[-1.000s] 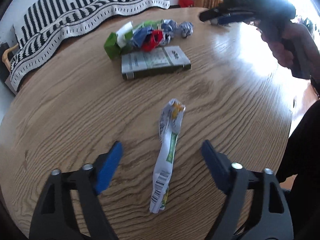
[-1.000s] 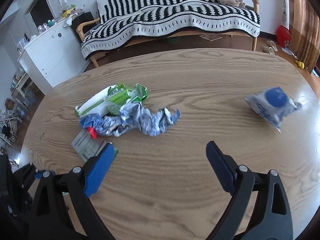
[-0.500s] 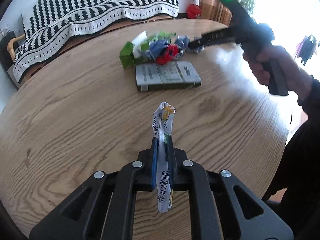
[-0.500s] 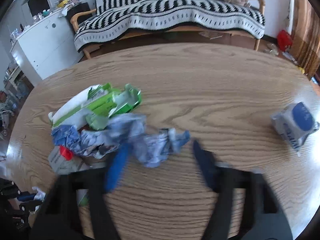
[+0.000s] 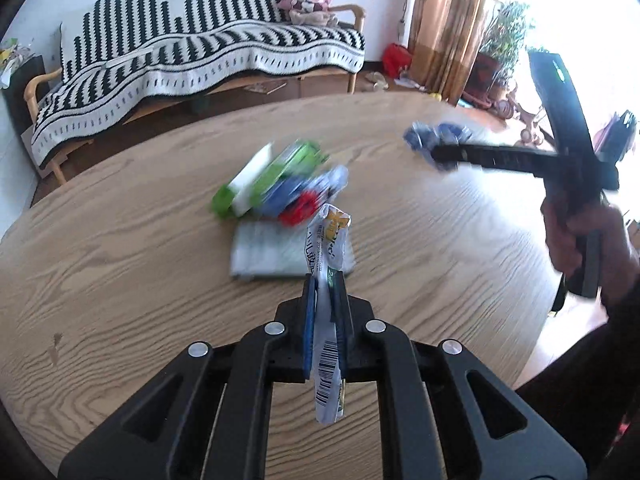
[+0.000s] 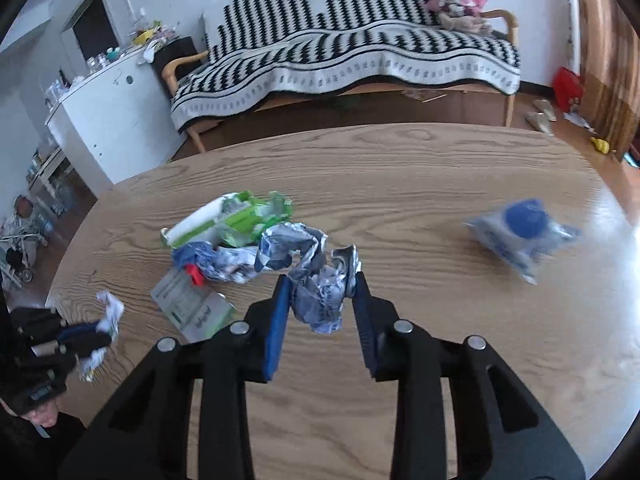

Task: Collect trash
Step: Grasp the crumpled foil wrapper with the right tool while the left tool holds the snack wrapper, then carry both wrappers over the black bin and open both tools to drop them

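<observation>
Wooden table (image 5: 120,264) with trash pile (image 6: 240,240) centre, left gripper (image 5: 325,312) pinching white wrapper (image 5: 326,320), right gripper (image 6: 320,304) clamped on crumpled foil wrapper (image 6: 320,284), blue-white packet (image 6: 520,236) far right.

On the table (image 6: 440,360), a trash pile (image 6: 240,236) lies left, a lone packet (image 6: 520,236) well apart right.

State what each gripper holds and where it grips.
Left gripper pinches the long white wrapper near its middle. Right gripper clasps the crumpled silver-blue wrapper by its sides.
</observation>
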A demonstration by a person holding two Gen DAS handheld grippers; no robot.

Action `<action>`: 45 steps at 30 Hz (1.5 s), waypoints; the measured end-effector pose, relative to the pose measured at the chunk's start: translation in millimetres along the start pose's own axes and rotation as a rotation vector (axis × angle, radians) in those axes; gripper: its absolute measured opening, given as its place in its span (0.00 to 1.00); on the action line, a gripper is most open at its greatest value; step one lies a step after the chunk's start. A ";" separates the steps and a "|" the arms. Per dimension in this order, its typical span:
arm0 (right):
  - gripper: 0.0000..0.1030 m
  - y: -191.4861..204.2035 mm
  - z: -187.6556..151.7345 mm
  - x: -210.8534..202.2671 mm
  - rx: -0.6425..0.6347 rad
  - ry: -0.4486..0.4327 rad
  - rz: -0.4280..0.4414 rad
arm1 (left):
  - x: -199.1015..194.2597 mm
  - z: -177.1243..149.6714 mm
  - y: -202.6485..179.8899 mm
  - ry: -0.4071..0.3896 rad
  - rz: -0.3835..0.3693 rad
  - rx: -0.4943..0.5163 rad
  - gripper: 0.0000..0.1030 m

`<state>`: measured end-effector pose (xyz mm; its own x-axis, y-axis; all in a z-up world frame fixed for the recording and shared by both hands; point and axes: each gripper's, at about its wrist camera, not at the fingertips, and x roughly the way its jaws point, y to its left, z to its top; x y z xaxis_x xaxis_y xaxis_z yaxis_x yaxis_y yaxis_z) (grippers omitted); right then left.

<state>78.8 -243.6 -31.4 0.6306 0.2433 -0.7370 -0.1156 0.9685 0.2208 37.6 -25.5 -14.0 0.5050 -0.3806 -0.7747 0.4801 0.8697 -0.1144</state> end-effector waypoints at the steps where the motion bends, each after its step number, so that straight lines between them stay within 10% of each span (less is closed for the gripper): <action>1: 0.31 -9.3 -3.7 -10.1 0.014 -0.007 -0.009 | 0.0 4.3 -7.1 -0.007 -0.007 0.000 0.08; 17: 0.31 -203.7 -137.7 -168.7 0.285 -0.078 -0.318 | 60.7 66.1 -228.1 -0.029 -0.192 0.156 0.08; 29: 0.31 -322.7 -251.0 -243.4 0.537 -0.030 -0.543 | 119.4 40.2 -423.0 0.050 -0.451 0.357 0.08; 45: 0.37 -372.5 -284.5 -250.2 0.646 0.035 -0.548 | 163.8 25.5 -487.1 0.125 -0.519 0.409 0.08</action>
<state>-254.3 -649.8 -111.0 0.4439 -0.2396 -0.8635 0.6676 0.7311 0.1404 -95.2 -519.5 -69.3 0.0602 -0.6568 -0.7516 0.8840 0.3849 -0.2655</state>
